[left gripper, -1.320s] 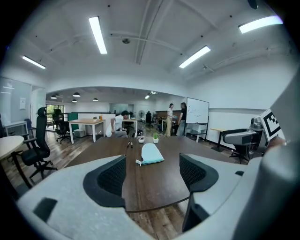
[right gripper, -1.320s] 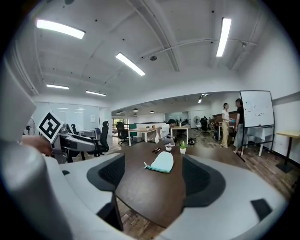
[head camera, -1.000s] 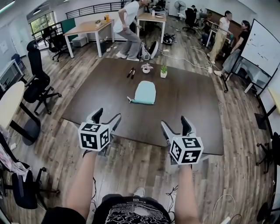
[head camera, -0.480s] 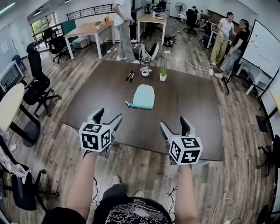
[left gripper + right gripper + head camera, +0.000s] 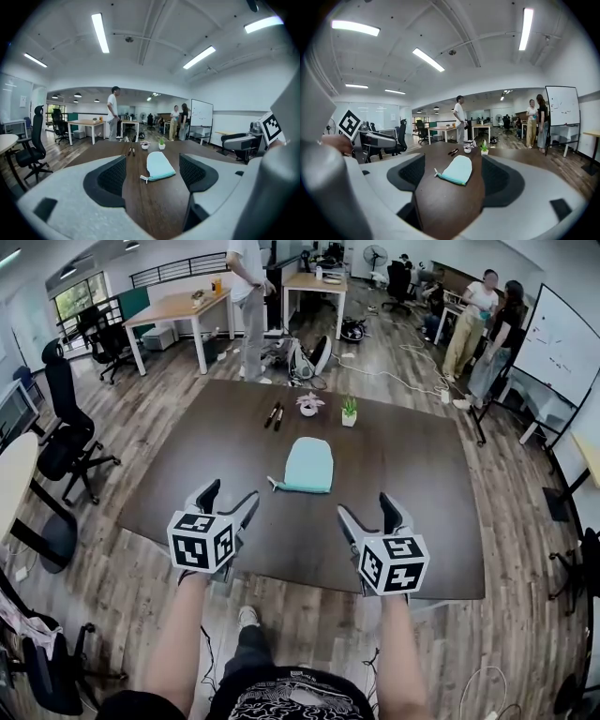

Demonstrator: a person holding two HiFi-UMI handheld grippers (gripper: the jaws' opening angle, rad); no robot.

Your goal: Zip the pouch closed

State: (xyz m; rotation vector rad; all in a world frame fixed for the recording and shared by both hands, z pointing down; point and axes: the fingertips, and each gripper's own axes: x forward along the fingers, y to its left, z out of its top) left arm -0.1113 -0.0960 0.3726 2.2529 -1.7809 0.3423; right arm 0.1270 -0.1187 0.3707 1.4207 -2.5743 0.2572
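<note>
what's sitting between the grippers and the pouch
Nothing visible: only bare table lies between the left gripper, the right gripper and the pouch. The pens and plants sit beyond it.

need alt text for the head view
Left hand-held gripper and right hand-held gripper, both open, hover at the near edge of a dark table; a light blue pouch lies at its middle, untouched, with pens and a potted plant beyond.

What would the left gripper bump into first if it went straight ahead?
Probably the light-blue fabric pouch on the dark brown table, centred ahead of the left gripper; depth is unclear.
</note>
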